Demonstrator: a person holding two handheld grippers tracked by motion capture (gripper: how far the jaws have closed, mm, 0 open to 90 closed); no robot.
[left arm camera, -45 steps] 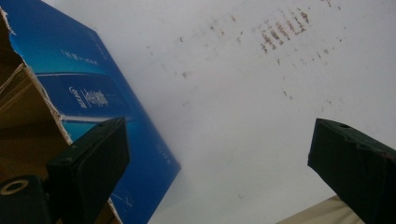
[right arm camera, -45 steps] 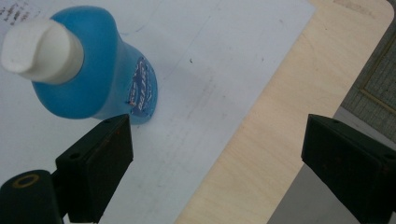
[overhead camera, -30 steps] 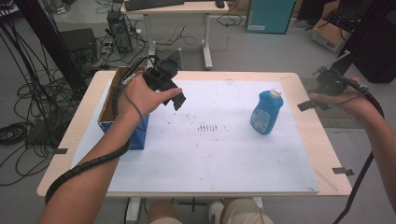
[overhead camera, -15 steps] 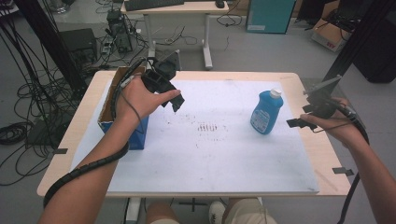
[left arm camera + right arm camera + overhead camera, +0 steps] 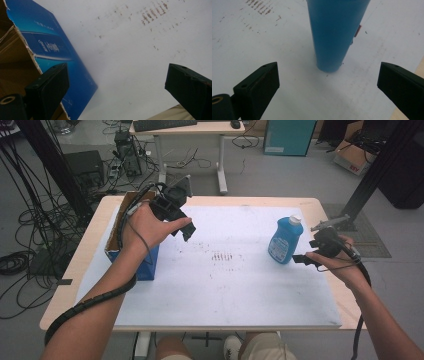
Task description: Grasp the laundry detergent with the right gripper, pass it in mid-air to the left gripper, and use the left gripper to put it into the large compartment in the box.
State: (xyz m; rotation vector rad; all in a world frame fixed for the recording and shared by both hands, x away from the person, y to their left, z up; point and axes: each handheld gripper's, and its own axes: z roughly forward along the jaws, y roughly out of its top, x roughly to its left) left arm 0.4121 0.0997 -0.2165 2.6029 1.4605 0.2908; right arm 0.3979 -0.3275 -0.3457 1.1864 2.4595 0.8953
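The blue bottle [image 5: 285, 240] stood upright on the white sheet [image 5: 220, 285] that covered the desk [image 5: 90, 255], its long axis running straight up and its white cap [image 5: 295, 219] on top. It was smooth, glossy plastic, wider at the shoulder and tapering towards the base, with a pale label on the side facing the person. In the right gripper view the bottle [image 5: 335, 32] rose as a plain blue column from the sheet, a small red mark showing at its edge.

The right gripper [image 5: 306, 260] was just beside the bottle, on its right, pointing at its lower half. Its jaws had just been opening and stood wide, the bottle ahead of them and untouched by either pad.

Well to the left of the bottle, the left gripper [image 5: 187, 227] hung above the sheet with its jaws also wide and nothing between them. Further left of the bottle lay an open cardboard box [image 5: 145, 265], blue and printed outside, raw brown inside, with a torn rim. The sheet was matte, speckled with brown smudges [image 5: 222, 256] left of the bottle.
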